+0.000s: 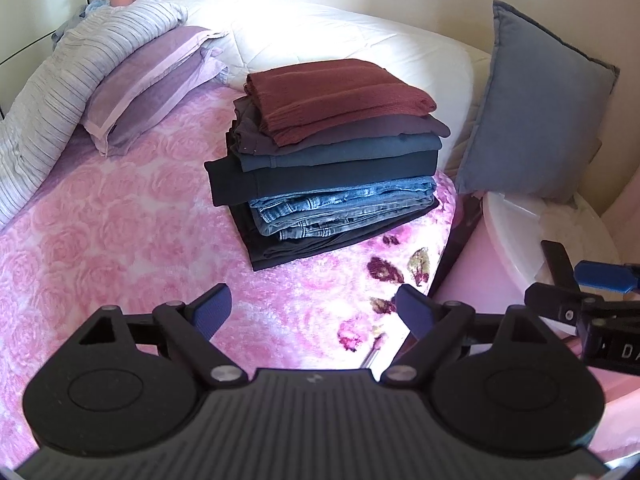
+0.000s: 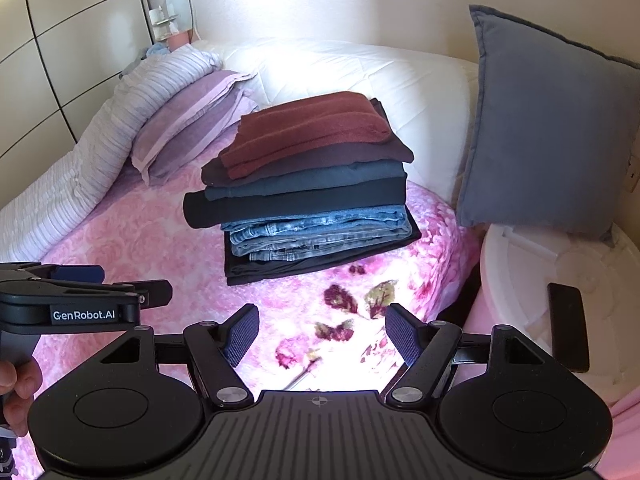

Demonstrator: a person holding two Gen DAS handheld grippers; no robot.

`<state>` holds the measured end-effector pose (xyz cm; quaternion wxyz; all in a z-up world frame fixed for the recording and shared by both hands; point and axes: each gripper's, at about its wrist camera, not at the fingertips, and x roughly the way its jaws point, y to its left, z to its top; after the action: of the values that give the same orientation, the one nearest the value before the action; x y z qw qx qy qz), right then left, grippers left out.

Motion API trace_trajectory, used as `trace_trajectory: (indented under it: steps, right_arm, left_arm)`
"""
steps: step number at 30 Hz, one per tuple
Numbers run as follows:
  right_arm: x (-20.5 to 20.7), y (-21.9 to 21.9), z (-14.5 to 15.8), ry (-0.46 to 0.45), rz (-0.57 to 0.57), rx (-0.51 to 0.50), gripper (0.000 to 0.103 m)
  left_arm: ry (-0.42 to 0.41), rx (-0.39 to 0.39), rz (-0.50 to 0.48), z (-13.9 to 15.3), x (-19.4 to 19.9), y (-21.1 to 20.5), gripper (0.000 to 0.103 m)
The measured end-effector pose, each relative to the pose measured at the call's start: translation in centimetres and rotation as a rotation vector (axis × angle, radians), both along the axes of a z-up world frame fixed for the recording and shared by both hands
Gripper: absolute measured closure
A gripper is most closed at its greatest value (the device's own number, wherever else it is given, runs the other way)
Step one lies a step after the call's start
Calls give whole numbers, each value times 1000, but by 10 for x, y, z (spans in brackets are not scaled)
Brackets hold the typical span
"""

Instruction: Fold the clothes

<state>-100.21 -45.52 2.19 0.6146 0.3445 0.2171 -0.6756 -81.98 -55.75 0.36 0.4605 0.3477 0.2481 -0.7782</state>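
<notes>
1. Pink rose-print blanket (image 1: 120,240) covers the bed in front of you.
2. Your stack of folded clothes (image 1: 332,152) sits on it at twelve o'clock, maroon piece on top, jeans low down.
3. At three o'clock, a white tub (image 2: 520,248) stands beside the bed; its contents are unclear.
4. Your left gripper (image 1: 314,316) and right gripper (image 2: 322,334) both gape wide, holding nothing.

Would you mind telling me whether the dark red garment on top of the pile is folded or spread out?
Folded. The dark red garment lies as a compact rectangle with doubled edges showing, atop the stack of folded clothes.
</notes>
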Motion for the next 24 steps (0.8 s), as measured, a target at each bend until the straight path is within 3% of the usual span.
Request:
trace_trajectory:
  steps: [24]
  right_arm:
    - [-3,-15,-4,11,21,24,30]
  left_arm:
    - [1,9,16,-5,-8,-11,14]
